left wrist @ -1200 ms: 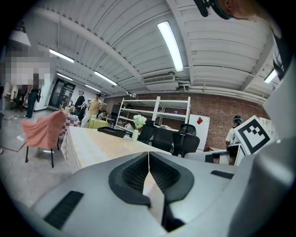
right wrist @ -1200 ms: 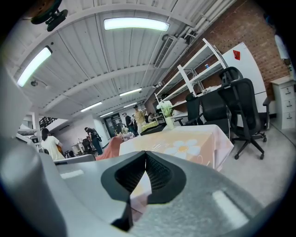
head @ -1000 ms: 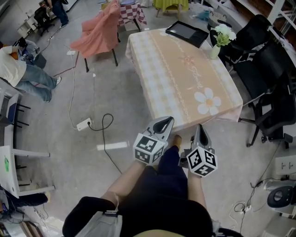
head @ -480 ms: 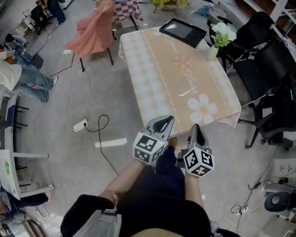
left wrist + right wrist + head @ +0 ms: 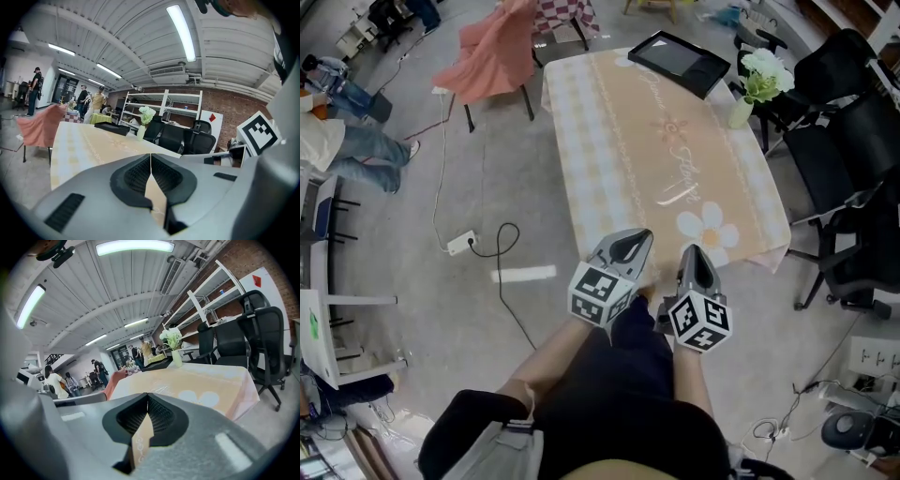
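- Between the left gripper's (image 5: 151, 157) ribbed pads (image 5: 136, 177) we note no gap: they meet tip to tip and hold nothing.
- Right gripper (image 5: 148, 397) likewise: pads pressed together, empty.
- Both grippers sit side by side, near each other but apart, with their tips pointing at the table (image 5: 619, 122).
- Table lies just ahead of us; in the head view its near edge sits at the tips. Peach checked cloth, with a daisy print (image 5: 709, 228) nearest the right gripper.
- Far end: black tray (image 5: 675, 62); vase of white flowers (image 5: 740, 112) at the right edge.
- Beyond: chair draped in pink cloth (image 5: 487, 61), black office chairs (image 5: 853, 131), power strip (image 5: 459, 245) on the floor at left.
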The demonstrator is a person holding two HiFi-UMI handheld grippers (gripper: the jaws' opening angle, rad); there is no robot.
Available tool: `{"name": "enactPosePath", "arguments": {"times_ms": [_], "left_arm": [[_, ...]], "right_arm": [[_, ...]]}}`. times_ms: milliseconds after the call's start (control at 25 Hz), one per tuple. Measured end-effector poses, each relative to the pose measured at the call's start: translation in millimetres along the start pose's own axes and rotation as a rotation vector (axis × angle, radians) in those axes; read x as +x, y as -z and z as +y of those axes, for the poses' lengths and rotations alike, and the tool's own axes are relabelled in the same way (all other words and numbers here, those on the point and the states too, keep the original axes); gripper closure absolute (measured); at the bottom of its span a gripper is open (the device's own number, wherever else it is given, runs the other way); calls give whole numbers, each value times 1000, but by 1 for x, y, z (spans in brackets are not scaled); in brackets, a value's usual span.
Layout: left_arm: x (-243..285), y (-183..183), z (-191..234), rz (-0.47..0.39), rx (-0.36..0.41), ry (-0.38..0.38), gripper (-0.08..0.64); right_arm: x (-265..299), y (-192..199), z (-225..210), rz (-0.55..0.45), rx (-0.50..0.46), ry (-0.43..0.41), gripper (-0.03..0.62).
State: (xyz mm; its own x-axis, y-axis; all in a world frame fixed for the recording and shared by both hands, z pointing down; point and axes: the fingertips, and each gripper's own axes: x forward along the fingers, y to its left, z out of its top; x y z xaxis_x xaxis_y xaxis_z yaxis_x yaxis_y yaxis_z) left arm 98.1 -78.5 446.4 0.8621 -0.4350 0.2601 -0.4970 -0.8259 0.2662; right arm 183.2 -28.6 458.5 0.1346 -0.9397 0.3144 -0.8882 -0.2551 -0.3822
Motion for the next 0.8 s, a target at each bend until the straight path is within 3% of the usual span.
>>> {"name": "enactPosePath", "arguments": {"times_ms": [800], "left_arm": [[66, -12, 44, 26, -42, -122, 548]], "right_arm": [[93, -25, -37, 100, 33, -67, 589]]}}
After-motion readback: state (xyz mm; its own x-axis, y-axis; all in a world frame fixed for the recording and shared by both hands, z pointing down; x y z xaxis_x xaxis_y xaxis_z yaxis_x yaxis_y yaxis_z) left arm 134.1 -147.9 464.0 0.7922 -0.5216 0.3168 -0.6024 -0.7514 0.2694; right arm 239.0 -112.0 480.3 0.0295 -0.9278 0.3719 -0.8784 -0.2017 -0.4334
